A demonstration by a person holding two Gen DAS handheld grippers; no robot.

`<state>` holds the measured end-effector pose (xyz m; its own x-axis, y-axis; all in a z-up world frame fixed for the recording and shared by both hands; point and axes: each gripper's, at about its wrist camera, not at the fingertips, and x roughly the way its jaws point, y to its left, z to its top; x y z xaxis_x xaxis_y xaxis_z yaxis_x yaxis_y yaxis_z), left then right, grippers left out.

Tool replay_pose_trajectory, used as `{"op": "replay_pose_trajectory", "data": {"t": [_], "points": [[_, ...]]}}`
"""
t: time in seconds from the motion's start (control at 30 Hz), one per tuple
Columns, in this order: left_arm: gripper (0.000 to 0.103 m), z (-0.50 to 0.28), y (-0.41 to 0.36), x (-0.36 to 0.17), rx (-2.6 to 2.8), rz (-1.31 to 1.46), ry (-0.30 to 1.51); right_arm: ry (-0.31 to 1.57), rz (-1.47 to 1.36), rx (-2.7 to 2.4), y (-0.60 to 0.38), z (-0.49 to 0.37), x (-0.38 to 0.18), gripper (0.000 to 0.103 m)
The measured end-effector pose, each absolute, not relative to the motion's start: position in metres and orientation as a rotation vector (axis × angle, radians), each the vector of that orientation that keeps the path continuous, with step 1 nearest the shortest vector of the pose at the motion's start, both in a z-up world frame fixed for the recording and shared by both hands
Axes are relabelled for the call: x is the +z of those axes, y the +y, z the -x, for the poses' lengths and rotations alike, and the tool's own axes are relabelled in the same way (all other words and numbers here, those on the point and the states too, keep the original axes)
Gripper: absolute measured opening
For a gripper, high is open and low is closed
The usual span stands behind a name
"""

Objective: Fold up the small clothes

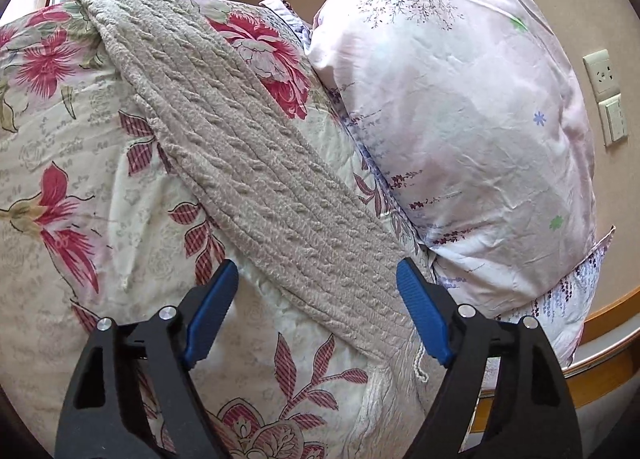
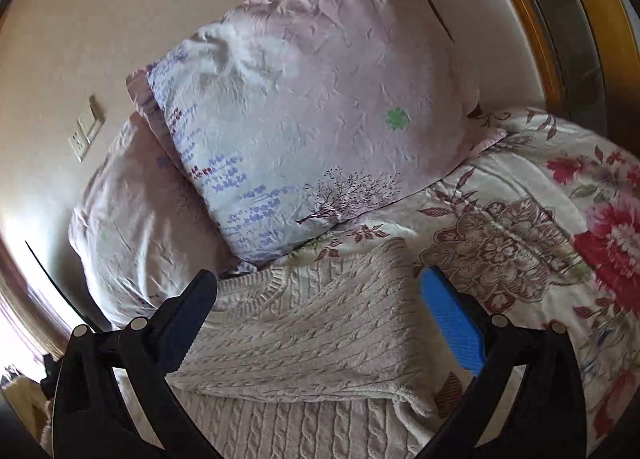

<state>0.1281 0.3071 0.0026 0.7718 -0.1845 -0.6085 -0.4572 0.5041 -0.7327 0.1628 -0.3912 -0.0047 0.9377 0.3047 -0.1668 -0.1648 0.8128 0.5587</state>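
Floral bedding carries the knit sweater (image 1: pixel 256 179), its long axis running diagonally away between the wide-open, empty left tongs (image 1: pixel 312 287). Right tongs (image 2: pixel 320 295), equally open and empty, straddle its folded part (image 2: pixel 312 331) and look nearer.

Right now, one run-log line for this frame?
phase: mid-fold | sweater: beige cable-knit, partly folded on floral quilt | left gripper: open over sweater | right gripper: open over folded part | pillows: behind

A floral quilt (image 1: pixel 80 163) bears a beige sweater (image 1: pixel 248 163) and two pillows (image 2: pixel 304 107).
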Motion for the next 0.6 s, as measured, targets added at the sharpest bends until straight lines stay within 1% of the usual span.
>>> {"op": "replay_pose_trajectory", "data": {"t": [0.07,0.13,0.17,0.2,0.23,0.27,0.3,0.33,0.47,0.6], "points": [[0.073,-0.132,0.311,0.003,0.207,1.051,0.700,0.301,-0.602,0.315,-0.391,-0.170,-0.008,0.102],[0.059,-0.135,0.316,0.001,0.235,1.060,0.696,0.324,-0.578,0.337,-0.382,-0.175,-0.008,0.102],[0.055,-0.135,0.318,0.000,0.243,1.069,0.695,0.328,-0.559,0.344,-0.377,-0.175,-0.008,0.102],[0.046,-0.135,0.321,-0.002,0.250,1.083,0.694,0.334,-0.535,0.350,-0.372,-0.174,-0.008,0.102],[0.034,-0.136,0.323,-0.004,0.262,1.092,0.700,0.338,-0.509,0.356,-0.367,-0.175,-0.007,0.102],[0.028,-0.137,0.325,-0.006,0.270,1.095,0.707,0.339,-0.485,0.359,-0.362,-0.174,-0.006,0.102],[0.016,-0.139,0.325,-0.007,0.272,1.092,0.716,0.342,-0.459,0.357,-0.357,-0.173,-0.005,0.102],[0.010,-0.140,0.324,-0.005,0.271,1.077,0.723,0.346,-0.436,0.356,-0.352,-0.172,-0.005,0.102],[0.008,-0.146,0.303,0.023,0.251,0.933,0.681,0.360,-0.386,0.372,-0.339,-0.173,-0.006,0.102],[0.007,-0.158,0.263,0.061,0.143,0.780,0.620,0.357,-0.376,0.383,-0.334,-0.171,-0.007,0.102]]}}
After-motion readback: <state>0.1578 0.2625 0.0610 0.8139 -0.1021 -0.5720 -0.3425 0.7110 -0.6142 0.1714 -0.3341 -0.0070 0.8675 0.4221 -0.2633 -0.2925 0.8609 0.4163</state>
